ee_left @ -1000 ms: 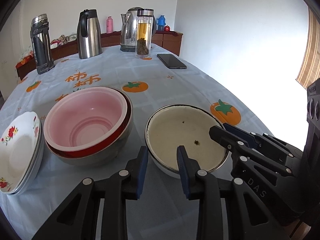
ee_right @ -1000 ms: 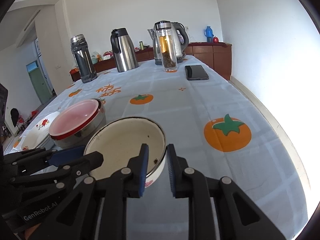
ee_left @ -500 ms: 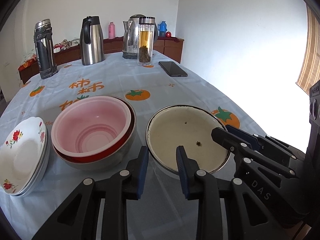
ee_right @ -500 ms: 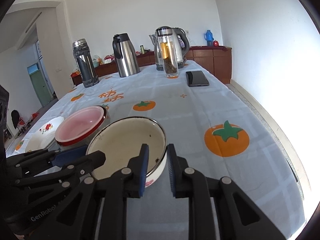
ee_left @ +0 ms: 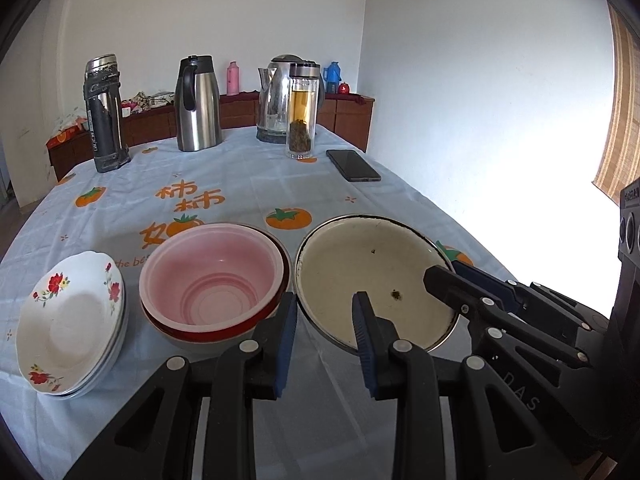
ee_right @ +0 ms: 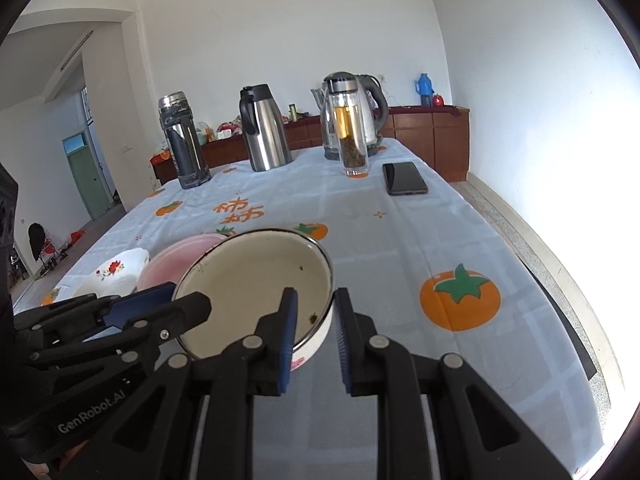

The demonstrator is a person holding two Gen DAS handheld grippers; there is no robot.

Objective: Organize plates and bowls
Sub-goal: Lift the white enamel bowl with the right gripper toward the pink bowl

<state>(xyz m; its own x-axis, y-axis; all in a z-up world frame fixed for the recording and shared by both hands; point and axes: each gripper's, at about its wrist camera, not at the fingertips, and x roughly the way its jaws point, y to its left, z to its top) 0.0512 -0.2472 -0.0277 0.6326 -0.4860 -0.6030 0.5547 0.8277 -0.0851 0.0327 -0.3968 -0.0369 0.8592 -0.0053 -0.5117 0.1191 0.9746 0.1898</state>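
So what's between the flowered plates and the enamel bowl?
The pink bowl, nested in a red-rimmed one, sits between the flowered plates and the enamel bowl; the left wrist view shows it best.

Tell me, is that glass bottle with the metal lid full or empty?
Partly full. The glass bottle stands upright holding amber liquid in its upper part, with dark tea leaves settled at the bottom and a clear gap under the lid.

Home dining room: persimmon-print tablecloth (ee_left: 256, 184), thermos flasks (ee_left: 198, 104), electric kettle (ee_left: 276, 100), phone (ee_left: 352, 165), wooden sideboard (ee_right: 432, 128) along white wall.
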